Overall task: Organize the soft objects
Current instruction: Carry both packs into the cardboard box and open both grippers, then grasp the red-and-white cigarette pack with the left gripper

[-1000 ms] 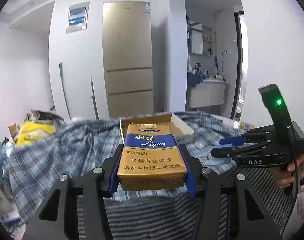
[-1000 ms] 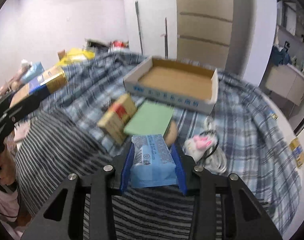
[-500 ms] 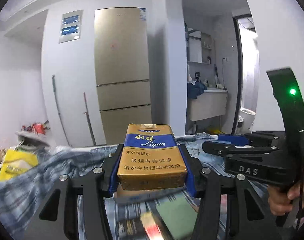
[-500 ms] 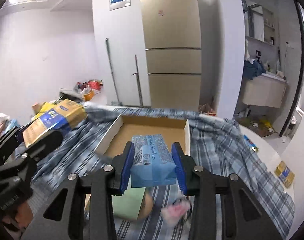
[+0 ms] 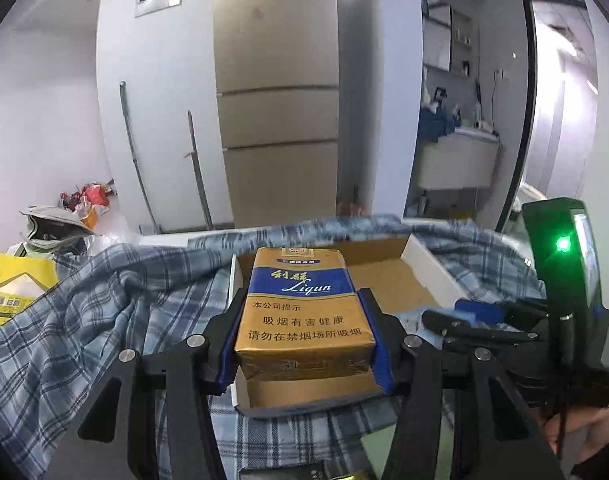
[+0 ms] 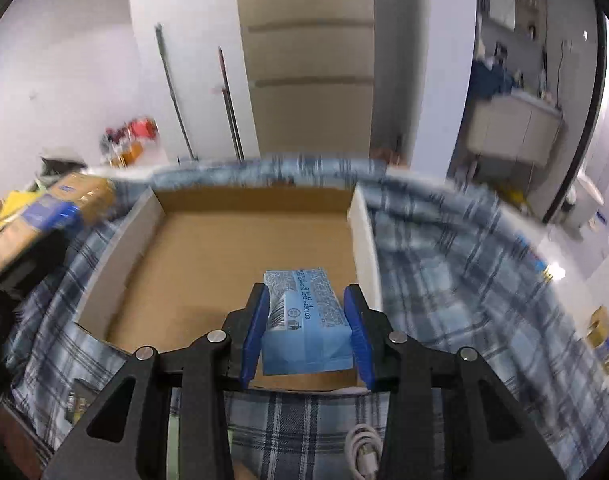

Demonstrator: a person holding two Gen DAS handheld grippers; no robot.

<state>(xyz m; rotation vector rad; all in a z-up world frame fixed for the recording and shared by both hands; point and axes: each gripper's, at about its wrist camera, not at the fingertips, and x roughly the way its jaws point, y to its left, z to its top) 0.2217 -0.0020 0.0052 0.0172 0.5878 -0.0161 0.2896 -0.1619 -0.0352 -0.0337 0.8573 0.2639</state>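
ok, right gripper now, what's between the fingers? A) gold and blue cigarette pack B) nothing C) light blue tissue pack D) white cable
C: in the right wrist view the right gripper is clamped on the light blue tissue pack, held over the cardboard tray; the gold pack is in the left gripper.

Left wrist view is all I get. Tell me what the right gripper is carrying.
Observer: The right gripper is shut on a blue tissue pack.
Operator: Say where it is; the cigarette pack blocks my view of the tray.
Observer: Over the cardboard tray, by its near right corner.
Operator: Report what lies in the tray.
Observer: Nothing shows on the floor I can see.
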